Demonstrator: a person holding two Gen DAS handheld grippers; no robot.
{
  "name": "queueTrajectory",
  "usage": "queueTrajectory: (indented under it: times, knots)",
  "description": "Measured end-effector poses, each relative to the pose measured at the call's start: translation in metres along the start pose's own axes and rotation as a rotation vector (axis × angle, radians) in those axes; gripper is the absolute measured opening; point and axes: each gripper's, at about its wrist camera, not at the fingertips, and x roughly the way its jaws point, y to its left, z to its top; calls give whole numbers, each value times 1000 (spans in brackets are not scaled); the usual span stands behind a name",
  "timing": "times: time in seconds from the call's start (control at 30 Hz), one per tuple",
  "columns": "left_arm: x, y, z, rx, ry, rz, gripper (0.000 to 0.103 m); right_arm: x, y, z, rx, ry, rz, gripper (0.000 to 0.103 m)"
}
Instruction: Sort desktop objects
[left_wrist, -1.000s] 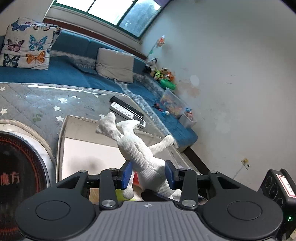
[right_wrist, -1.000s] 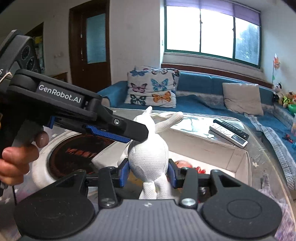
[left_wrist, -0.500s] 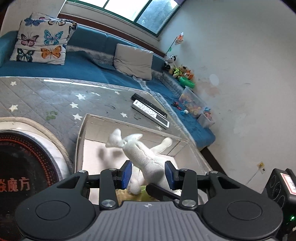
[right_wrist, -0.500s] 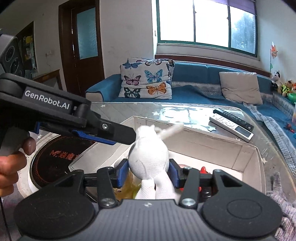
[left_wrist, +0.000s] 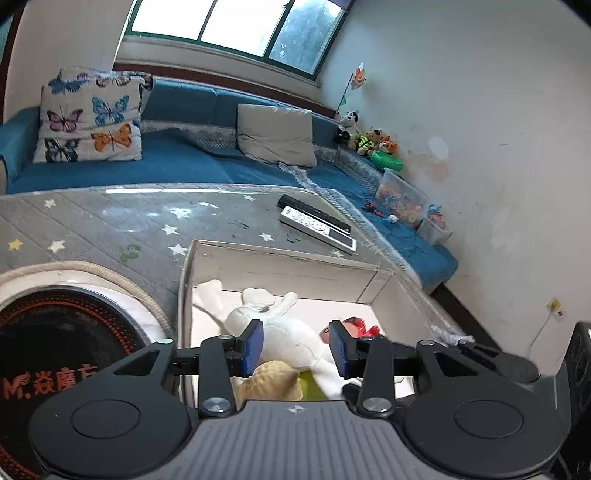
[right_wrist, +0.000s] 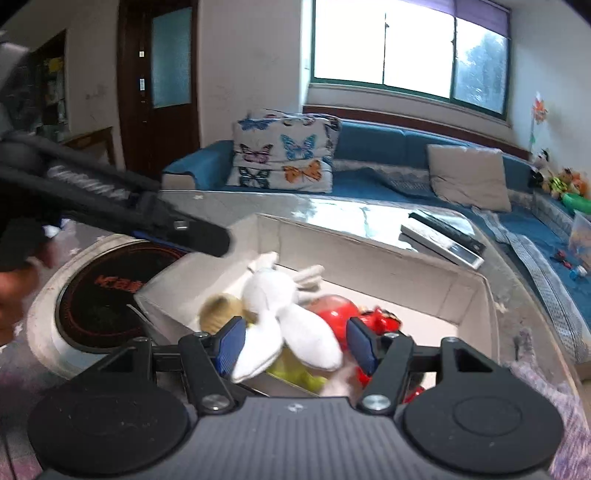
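A white plush rabbit (left_wrist: 284, 332) (right_wrist: 280, 306) lies inside the open cardboard box (left_wrist: 280, 266) (right_wrist: 369, 254), on top of a tan and yellow-green toy (left_wrist: 273, 380) (right_wrist: 221, 310) and beside a red toy (left_wrist: 354, 326) (right_wrist: 336, 314). My left gripper (left_wrist: 295, 347) is open above the box, its blue pads apart from the rabbit. My right gripper (right_wrist: 295, 345) is open at the box's near edge, with the rabbit's legs lying loose between the pads. The left gripper also shows in the right wrist view (right_wrist: 201, 238), over the box's left side.
A round induction cooker (left_wrist: 55, 332) (right_wrist: 103, 291) sits left of the box. Two remote controls (left_wrist: 317, 225) (right_wrist: 443, 236) lie on the table behind it. A blue sofa with cushions runs behind. A cloth (right_wrist: 546, 384) lies at the right.
Both grippers opened and let go of the white rabbit, which dropped into the box. Both grippers drew back and up a little.
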Motion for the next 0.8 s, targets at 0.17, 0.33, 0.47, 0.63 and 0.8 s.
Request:
queueTrajectory:
  times: [0.17,0.33,0.47,0.63,0.8]
  knots:
    - [-11,-10,-11,66,-48,71,42,-12,-3,-4,31,-25,2,64]
    - [-21,-25,-26,126,-82,124,42,-29,5,-13,47,-54,-4,77]
    - [-27,-34,-36,155,-91,125,43,-38,7,-20,75,-59,-5,82]
    - [-34,-45,-47,201,-99,144,43,-51,11,-30,101,-65,-30,89]
    - [-36,-50,-56,207,-92,155,43,-58,12,-41,140,-62,-55,95]
